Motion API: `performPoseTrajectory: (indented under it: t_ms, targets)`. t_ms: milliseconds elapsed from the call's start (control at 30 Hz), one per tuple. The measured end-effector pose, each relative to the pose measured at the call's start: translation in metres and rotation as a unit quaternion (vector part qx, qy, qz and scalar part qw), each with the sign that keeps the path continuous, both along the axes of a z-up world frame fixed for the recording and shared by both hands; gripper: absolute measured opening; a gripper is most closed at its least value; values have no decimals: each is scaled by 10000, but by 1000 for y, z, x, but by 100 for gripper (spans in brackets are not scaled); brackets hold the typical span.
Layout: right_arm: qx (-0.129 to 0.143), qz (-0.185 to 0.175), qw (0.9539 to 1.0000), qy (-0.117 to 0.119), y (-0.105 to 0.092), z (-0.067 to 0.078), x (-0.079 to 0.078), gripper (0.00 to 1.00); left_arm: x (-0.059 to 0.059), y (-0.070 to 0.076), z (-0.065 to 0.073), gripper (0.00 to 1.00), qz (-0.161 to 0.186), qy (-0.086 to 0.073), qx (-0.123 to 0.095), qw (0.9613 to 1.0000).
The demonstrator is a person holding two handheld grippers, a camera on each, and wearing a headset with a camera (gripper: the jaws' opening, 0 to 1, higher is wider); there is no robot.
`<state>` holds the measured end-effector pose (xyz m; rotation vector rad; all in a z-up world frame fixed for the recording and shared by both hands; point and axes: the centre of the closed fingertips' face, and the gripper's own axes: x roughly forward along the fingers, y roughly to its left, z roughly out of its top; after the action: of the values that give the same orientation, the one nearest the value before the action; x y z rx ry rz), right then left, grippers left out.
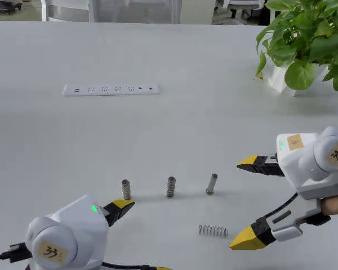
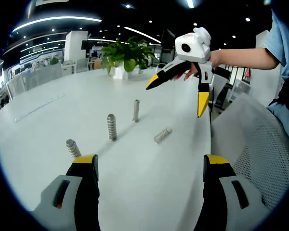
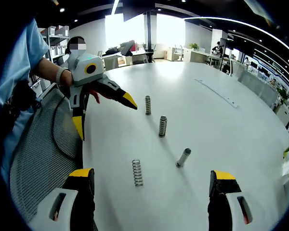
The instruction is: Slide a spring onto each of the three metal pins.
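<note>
The right gripper point(image 1: 243, 203), jaws spread wide and empty, hovers just right of the loose spring point(image 1: 213, 230), while the left gripper point(image 1: 141, 236), also spread and empty, sits near the leftmost pin point(image 1: 125, 189). The spring lies flat on the table point(image 1: 56, 146) with its long axis left-right, just nearer than the bare pin point(image 1: 212, 184), which points up. It is probably best pinched toward one end, turned vertical, and its open end lowered squarely over the pin's tip.

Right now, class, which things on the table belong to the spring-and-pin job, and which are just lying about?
For the job: left sprung pin, middle sprung pin, bare pin, loose spring, left gripper, right gripper, both with jaws open.
Lying about: power strip, potted plant.
</note>
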<state>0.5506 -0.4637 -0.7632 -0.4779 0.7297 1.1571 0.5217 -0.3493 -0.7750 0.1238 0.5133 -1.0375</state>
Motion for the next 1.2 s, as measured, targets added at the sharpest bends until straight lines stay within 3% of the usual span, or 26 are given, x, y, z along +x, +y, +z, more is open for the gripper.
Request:
performPoseTrajectory:
  t_ms: [533,867,1200]
  targets:
    - [332,-901,9953,147,-40,-10,-32,99,1,-15,-9,87,-409,-9,172,9990]
    - [454,-1180,9919,92,-46,-4,-46,99,6,-35,-15,81,-811,-208,265,9961]
    - [540,-1371,9890,94,-54,-4,-54,99,8,-56,-24,67,-1253,-415,392,9905]
